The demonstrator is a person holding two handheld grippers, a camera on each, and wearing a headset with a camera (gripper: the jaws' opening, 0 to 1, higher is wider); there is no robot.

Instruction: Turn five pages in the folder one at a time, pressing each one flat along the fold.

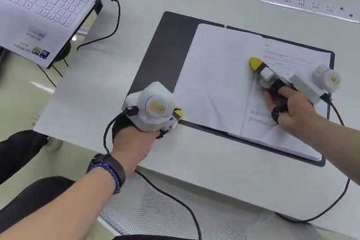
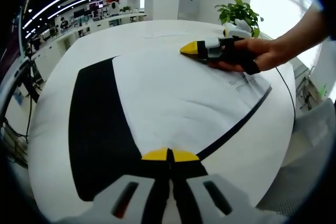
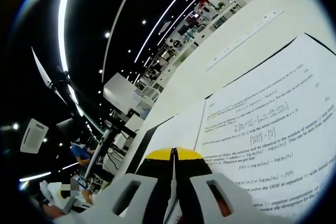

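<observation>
Folder (image 1: 163, 54) lies open on the white bench (image 1: 236, 161), with a blank page (image 1: 219, 77) left of the fold and a printed page (image 1: 292, 63) right of it. The left claw (image 2: 169, 155) is closed at the folder's near edge. The right claw (image 1: 256, 64), also closed, rests on the printed page beside the fold.
</observation>
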